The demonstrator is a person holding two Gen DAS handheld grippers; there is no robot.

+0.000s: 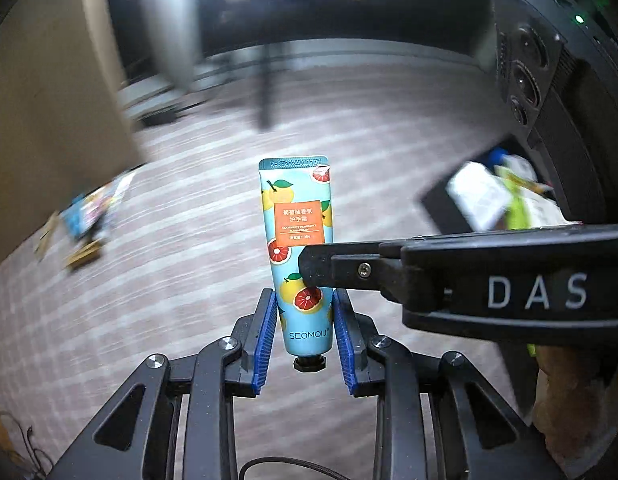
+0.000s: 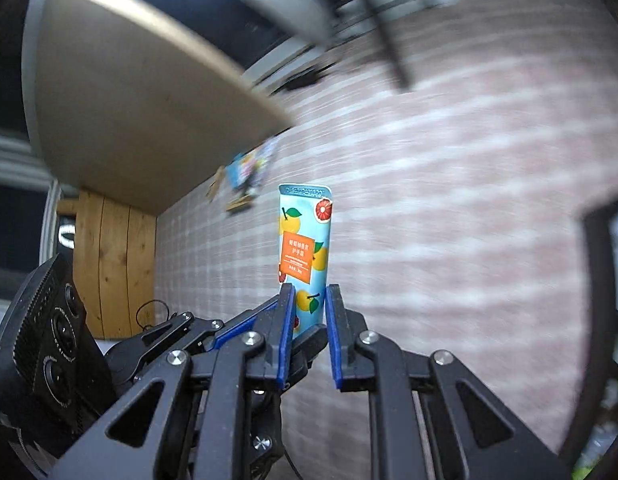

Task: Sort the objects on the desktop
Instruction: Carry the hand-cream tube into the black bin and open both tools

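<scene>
A light-blue hand cream tube (image 1: 297, 216) printed with grapefruit and an orange label stands upright in the air, black cap down. My left gripper (image 1: 305, 296) is shut on its lower part, blue pads (image 1: 267, 328) against both sides just above the cap. From the right, my right gripper reaches across, and one black finger (image 1: 313, 264) lies over the tube's middle. In the right wrist view the tube (image 2: 305, 236) rises between my right gripper's (image 2: 307, 292) blue pads, which press on it. The left gripper's fingers (image 2: 237, 332) show below, at the left.
Below lies a blurred pink checked surface (image 1: 389, 140). A black box (image 1: 441, 208) of white and green packets sits at the right. Colourful small items (image 1: 85, 220) lie at the left beside a beige board (image 1: 49, 120). A wooden panel (image 2: 113, 260) stands at the left.
</scene>
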